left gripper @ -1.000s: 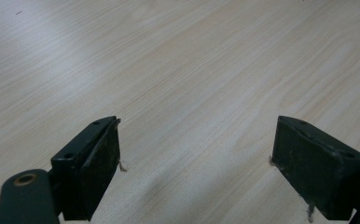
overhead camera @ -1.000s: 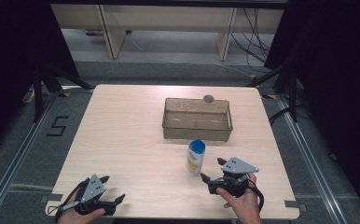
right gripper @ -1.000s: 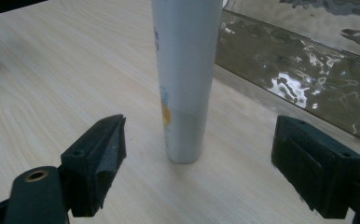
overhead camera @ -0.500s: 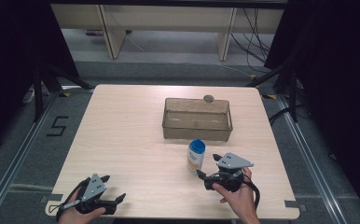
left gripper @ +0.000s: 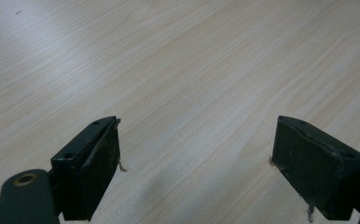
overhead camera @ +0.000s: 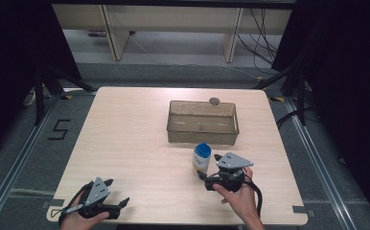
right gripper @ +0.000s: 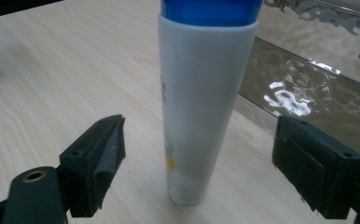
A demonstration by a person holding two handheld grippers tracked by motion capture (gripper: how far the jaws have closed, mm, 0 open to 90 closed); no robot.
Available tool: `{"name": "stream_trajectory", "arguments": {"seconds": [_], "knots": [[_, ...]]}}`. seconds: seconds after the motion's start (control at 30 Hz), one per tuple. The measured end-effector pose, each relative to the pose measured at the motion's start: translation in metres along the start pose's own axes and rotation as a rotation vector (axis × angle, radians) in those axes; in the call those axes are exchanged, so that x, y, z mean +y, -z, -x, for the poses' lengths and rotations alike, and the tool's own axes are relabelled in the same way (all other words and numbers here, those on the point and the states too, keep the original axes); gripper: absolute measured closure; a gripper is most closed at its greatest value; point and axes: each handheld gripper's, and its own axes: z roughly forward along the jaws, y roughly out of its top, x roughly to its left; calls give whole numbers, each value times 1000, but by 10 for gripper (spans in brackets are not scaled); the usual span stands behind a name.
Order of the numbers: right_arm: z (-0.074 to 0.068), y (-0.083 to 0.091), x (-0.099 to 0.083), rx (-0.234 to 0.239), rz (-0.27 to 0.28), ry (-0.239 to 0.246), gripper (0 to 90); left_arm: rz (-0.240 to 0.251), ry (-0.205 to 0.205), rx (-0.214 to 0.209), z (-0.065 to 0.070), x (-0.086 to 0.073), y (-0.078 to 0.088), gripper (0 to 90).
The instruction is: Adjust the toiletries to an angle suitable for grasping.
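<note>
Pale wood-grain laminate covers the square bench [overhead camera: 125, 139], which stands on a grey floor with dark curtains to either side and light shelving beyond its far edge.

On the person's right, the right claw [overhead camera: 211, 168] lies low over the bench top, held in a hand [overhead camera: 240, 196], with a grey three-cornered plate on top and a black cable looping back from it. Its jaws are spread wide and grip nothing. In the right gripper view [right gripper: 197, 172], the matte black, blocky jaws stand on either side of a white plastic tube with a blue cap [right gripper: 201, 102], well apart from it on both flanks. The tube stands upright on the bench, smooth and round-walled, with a faint yellow mark low on its side. In the high view the tube [overhead camera: 201, 160] is just ahead of the jaws.

Just beyond the tube sits a clear, textured rectangular plastic bin [overhead camera: 202, 136], its wavy wall glinting in the right gripper view [right gripper: 308, 93]. A small round grey object [overhead camera: 214, 101] rests at the bin's far rim.

The left claw [overhead camera: 118, 194] rests near the bench's front edge, well apart from the tube. Its scuffed black jaws [left gripper: 197, 172] are likewise spread, with bare wood grain between them.
</note>
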Motion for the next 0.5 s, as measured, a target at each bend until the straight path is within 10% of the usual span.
{"name": "stream_trajectory", "arguments": {"seconds": [0.5], "knots": [[-2, -14, 9, -14, 4, -4, 192, 12, 16, -16, 2, 0, 1, 147]]}}
